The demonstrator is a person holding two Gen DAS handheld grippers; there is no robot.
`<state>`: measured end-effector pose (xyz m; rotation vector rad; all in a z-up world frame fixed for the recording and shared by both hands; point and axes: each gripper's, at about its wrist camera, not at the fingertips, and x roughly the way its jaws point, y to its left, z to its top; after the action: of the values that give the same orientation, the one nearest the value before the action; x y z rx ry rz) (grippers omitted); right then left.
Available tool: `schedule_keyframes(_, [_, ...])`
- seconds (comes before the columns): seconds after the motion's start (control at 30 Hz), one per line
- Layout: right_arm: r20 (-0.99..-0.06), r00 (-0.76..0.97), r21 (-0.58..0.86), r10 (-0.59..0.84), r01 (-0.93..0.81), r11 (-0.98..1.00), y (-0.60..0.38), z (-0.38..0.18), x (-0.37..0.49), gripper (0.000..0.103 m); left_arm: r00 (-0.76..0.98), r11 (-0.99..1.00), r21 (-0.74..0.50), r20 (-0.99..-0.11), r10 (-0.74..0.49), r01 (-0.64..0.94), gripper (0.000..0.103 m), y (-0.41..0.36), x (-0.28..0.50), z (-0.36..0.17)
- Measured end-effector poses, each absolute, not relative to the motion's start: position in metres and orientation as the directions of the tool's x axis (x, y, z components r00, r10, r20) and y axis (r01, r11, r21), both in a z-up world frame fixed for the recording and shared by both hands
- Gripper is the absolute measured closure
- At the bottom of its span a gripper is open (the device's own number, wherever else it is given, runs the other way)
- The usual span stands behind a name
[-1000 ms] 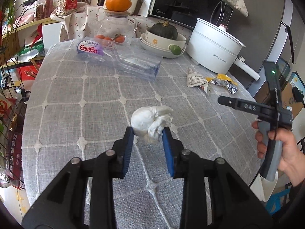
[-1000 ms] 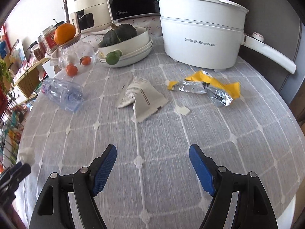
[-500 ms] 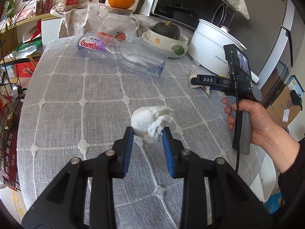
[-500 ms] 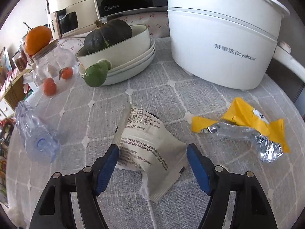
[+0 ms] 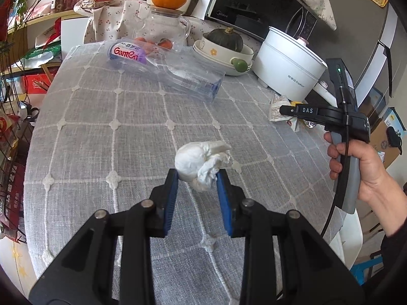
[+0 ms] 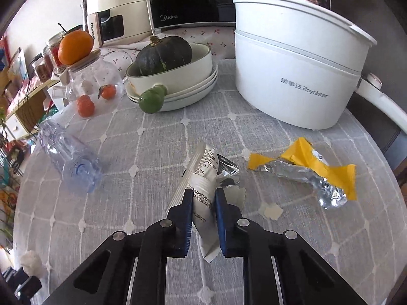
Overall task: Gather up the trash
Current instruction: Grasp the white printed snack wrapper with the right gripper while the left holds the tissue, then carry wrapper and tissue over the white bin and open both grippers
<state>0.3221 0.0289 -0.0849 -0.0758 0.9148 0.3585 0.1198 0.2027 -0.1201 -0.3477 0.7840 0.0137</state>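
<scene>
— What do we count on the worktop (image 6: 292, 137)?

— Two wrappers, one crumpled tissue, one clear plastic bottle (image 6: 70, 157). Our left claw (image 5: 198, 178) is clamped on the tissue (image 5: 201, 161); our right claw (image 6: 203, 198) pinches the white wrapper (image 6: 203, 178). The yellow foil wrapper (image 6: 305, 171) lies just beside it.

— And the surface?

— A grey woven cloth with white grid stitching. Behind stand one white pot (image 6: 295, 68), stacked bowls (image 6: 183, 86) holding one dark squash (image 6: 164, 53), and a microwave (image 6: 183, 0).
</scene>
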Motion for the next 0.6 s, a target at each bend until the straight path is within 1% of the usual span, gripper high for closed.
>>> schedule_keyframes(0.3, [-0.781,0.558,0.100,0.282,-0.334,0.937,-0.020,-0.054,0.271,0.087,0.716,0.942,-0.310,-0.686,-0.129,-0.128,0.070,0.185,0.101,-0.102])
schedule_keyframes(0.6, [-0.775,0.560,0.116,0.293,-0.330,0.937,-0.078,-0.028,0.215,0.087,0.702,0.950,-0.296,-0.698,-0.141,-0.103,0.070,0.154,0.089,-0.089])
